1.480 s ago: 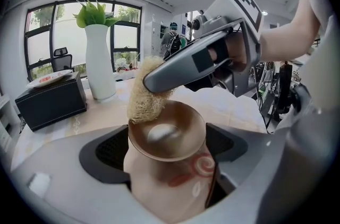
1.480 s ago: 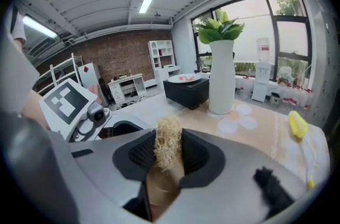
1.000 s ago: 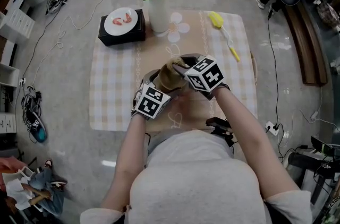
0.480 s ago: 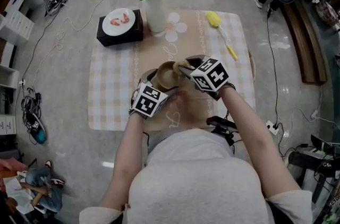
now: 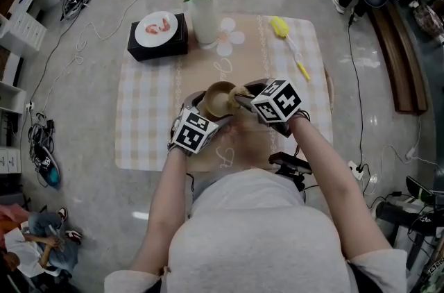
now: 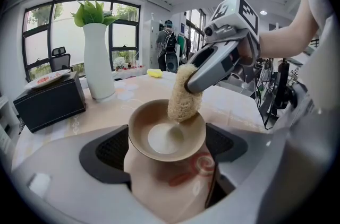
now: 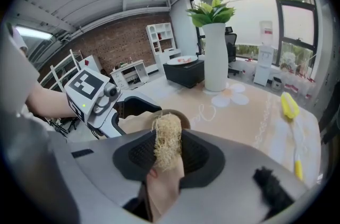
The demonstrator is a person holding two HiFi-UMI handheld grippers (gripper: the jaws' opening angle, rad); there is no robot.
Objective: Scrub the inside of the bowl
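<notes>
A tan bowl (image 6: 167,134) with a pale inner bottom sits tilted between the jaws of my left gripper (image 6: 166,144), which is shut on its rim. A fibrous loofah scrubber (image 6: 183,94) is clamped in my right gripper (image 7: 167,149), and its lower end presses on the bowl's inner wall at the right side. In the head view the bowl (image 5: 218,99) is held above the table's middle, with the left gripper (image 5: 202,116) below-left and the right gripper (image 5: 244,101) at its right. The scrubber (image 7: 167,139) hides most of the bowl in the right gripper view.
A white vase (image 5: 206,17) with a green plant stands at the table's back. A black box carrying a white plate (image 5: 158,28) of food sits at the back left. A yellow brush (image 5: 291,43) lies at the back right. The checked tablecloth (image 5: 144,119) covers the table.
The right gripper with the scrubber has shifted slightly right and toward me across the bowl's inside. The bowl and left gripper have barely moved.
</notes>
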